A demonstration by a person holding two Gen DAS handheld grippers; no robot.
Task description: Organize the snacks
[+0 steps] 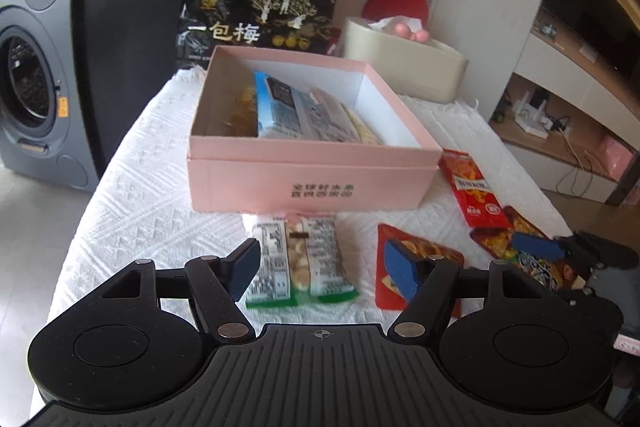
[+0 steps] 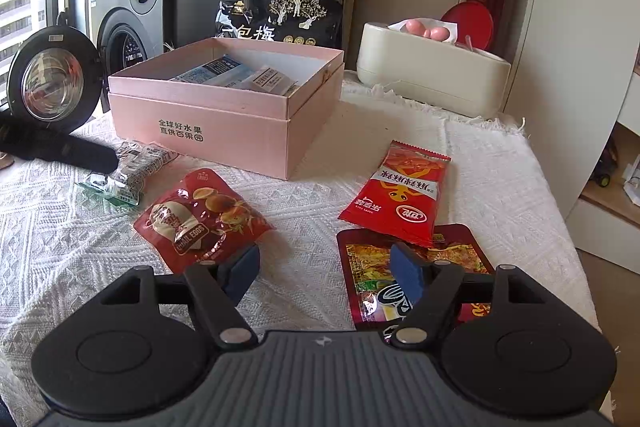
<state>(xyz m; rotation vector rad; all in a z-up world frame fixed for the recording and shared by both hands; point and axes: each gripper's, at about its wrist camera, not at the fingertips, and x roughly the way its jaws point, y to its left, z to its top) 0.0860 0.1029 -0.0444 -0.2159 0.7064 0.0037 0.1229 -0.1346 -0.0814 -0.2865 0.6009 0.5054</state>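
An open pink box (image 1: pixel 312 183) (image 2: pixel 224 131) on the white cloth holds a blue-and-white packet (image 1: pixel 288 107) and other snacks. My left gripper (image 1: pixel 326 269) is open, its fingers either side of a clear green-edged biscuit pack (image 1: pixel 300 259) (image 2: pixel 128 171) lying before the box. My right gripper (image 2: pixel 324 271) is open and empty above bare cloth, between a red quail-egg pouch (image 2: pixel 200 219) on its left and a dark red foil packet (image 2: pixel 384 267) on its right. A red strip packet (image 2: pixel 400 191) (image 1: pixel 472 187) overlaps that foil packet.
A large black plum bag (image 1: pixel 256 15) (image 2: pixel 280 15) stands behind the box. A cream tissue box (image 1: pixel 404 63) (image 2: pixel 432 75) sits at the back right. A washing machine (image 1: pixel 32 67) stands off the table's left. The table edge runs close on the right.
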